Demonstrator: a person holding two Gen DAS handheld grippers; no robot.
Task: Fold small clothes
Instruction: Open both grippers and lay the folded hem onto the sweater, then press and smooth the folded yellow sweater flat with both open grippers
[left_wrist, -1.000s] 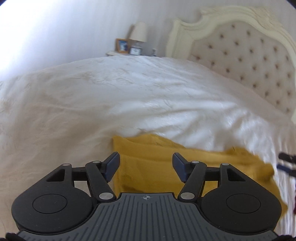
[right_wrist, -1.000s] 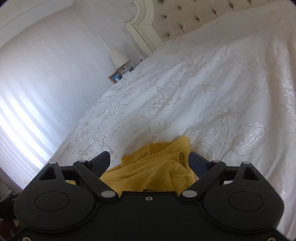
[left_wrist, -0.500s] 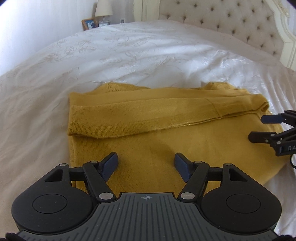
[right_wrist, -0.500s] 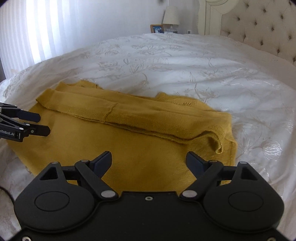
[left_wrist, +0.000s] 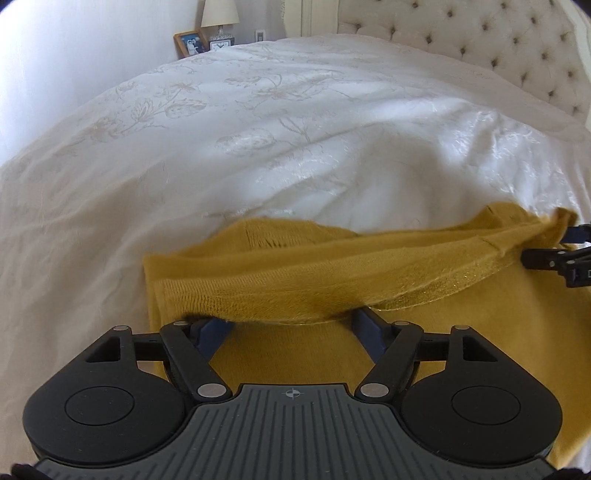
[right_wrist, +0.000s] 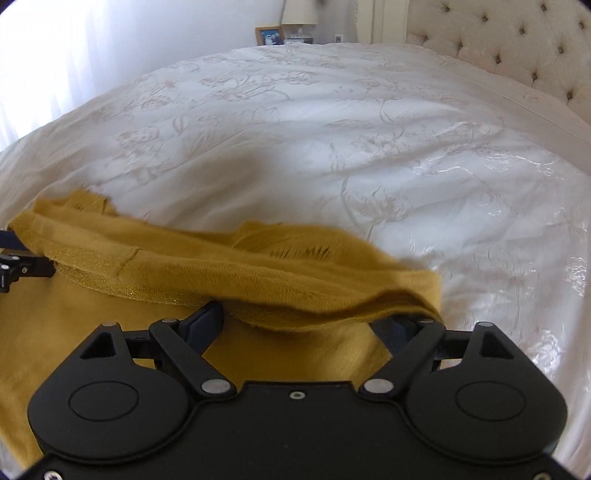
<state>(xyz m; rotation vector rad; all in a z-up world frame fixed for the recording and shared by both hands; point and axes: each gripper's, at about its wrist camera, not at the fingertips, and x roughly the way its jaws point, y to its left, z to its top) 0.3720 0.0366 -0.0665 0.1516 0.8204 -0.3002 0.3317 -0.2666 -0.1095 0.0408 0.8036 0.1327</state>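
Observation:
A mustard yellow knitted garment (left_wrist: 369, 288) lies flat on the white bed, its far edge folded over into a long band. My left gripper (left_wrist: 291, 322) sits at the band's left end. Its jaws are wide apart and still opening, and the fingertips (left_wrist: 216, 331) are tucked beneath the band's rim. My right gripper (right_wrist: 306, 321) is open at the band's right end on the same garment (right_wrist: 110, 332), tips likewise hidden under the rim. Each gripper shows at the edge of the other's view: the right gripper (left_wrist: 554, 256) and the left gripper (right_wrist: 16, 266).
The embroidered white bedcover (left_wrist: 258, 147) stretches beyond the garment to a tufted cream headboard (left_wrist: 498, 48). At the far left corner a nightstand carries a lamp (left_wrist: 219, 14) and a framed photo (left_wrist: 190, 42). A bright window wall lies to the left.
Both grippers have slid forward across the garment; their tips, short of the folded band half a second ago, now lie under its rim. The band is slightly lifted.

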